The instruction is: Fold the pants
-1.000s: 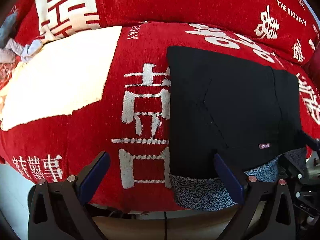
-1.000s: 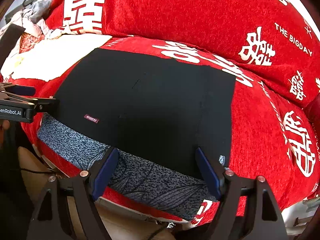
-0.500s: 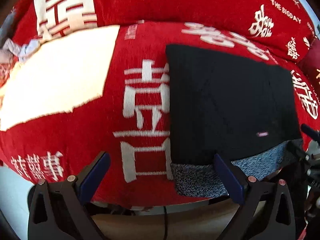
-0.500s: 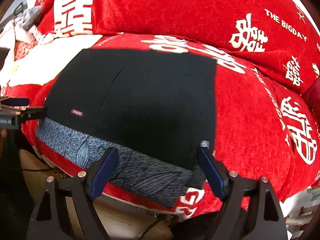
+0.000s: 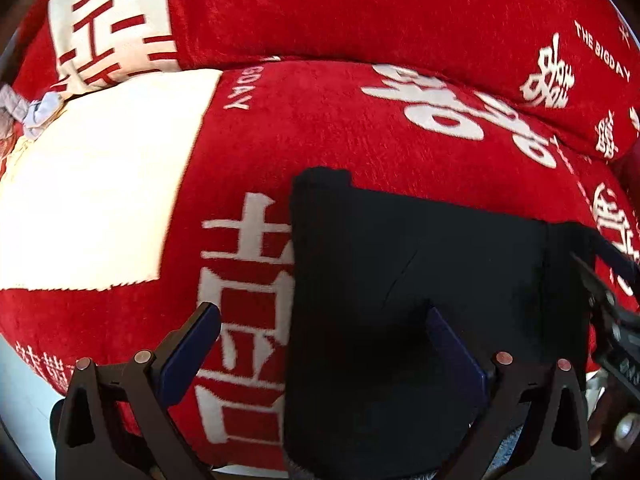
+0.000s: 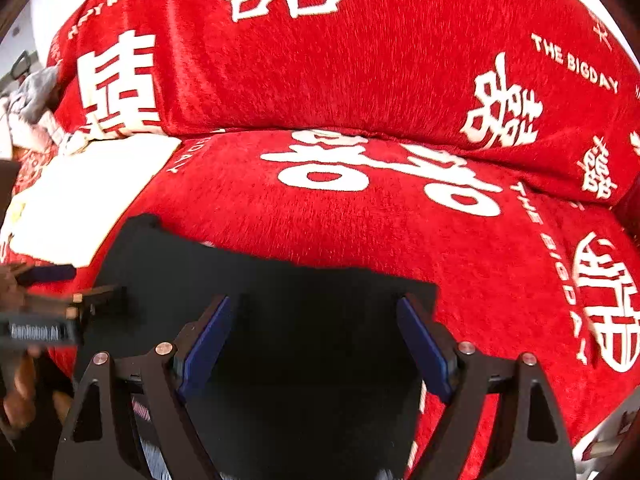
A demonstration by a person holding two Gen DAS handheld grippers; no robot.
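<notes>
The black pants (image 5: 420, 280) lie folded flat on the red sofa seat, a rectangle reaching under both grippers. My left gripper (image 5: 324, 336) is open at the pants' left edge, one finger over the red cover and the other over the black cloth. My right gripper (image 6: 316, 320) is open above the right part of the pants (image 6: 280, 292), with both fingers over the cloth and nothing pinched. A strip of the grey patterned inner side (image 6: 152, 452) shows low between the right gripper's arms. Each gripper appears at the edge of the other's view.
The red sofa cover (image 6: 360, 220) with white characters runs up to a back cushion (image 5: 320, 8). A white cloth (image 5: 92, 200) lies on the seat to the left, and a heap of grey and white clothes (image 6: 32, 100) beyond it. A hand (image 6: 20, 392) holds the left gripper.
Both grippers have moved forward over the pants, which now sit lower and closer in both views. The grey band at the near edge has mostly slipped out of sight beneath them.
</notes>
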